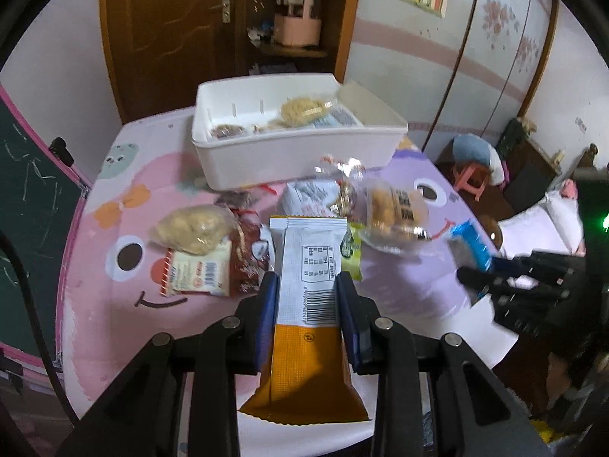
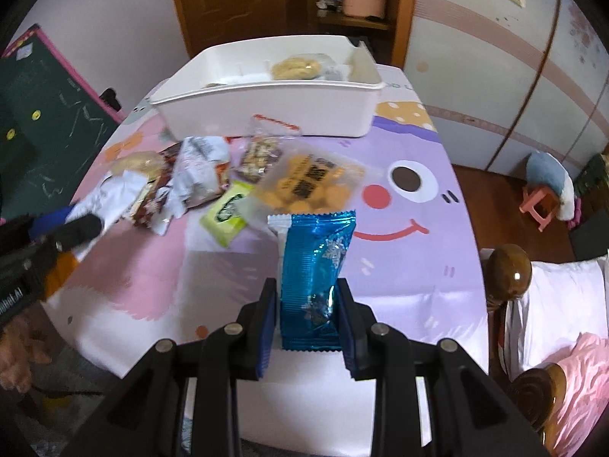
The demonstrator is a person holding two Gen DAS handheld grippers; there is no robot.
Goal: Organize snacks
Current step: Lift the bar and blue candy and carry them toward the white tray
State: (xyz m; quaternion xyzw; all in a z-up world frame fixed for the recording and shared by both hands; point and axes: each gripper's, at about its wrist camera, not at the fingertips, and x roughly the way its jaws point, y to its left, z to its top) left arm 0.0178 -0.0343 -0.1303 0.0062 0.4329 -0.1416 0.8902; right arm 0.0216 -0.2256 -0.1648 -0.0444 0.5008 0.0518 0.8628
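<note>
— Where the table (image 1: 114, 327) ends at twelve o'clock, what sits in the white bin (image 1: 289, 148)?
— A bag of pale round cookies (image 1: 302, 108) toward its one o'clock corner, a flat white printed packet (image 1: 342, 118) beside it, and a small dark snack (image 1: 226, 130) at its nine o'clock end. The rest is too blurred to name.
— And the grippers?
— The left gripper (image 1: 306, 285) pinches an orange-and-white packet (image 1: 308, 304); the right gripper (image 2: 306, 297) pinches a blue foil packet (image 2: 316, 266). Both packets are lifted clear of the table.
— What remains outside?
— A loose pile between bin and grippers: a bag of yellow biscuits (image 2: 304, 186), a green sachet (image 2: 228, 209), a crumpled white bag (image 2: 200, 167), and a clear nut bag (image 2: 260, 156).
</note>
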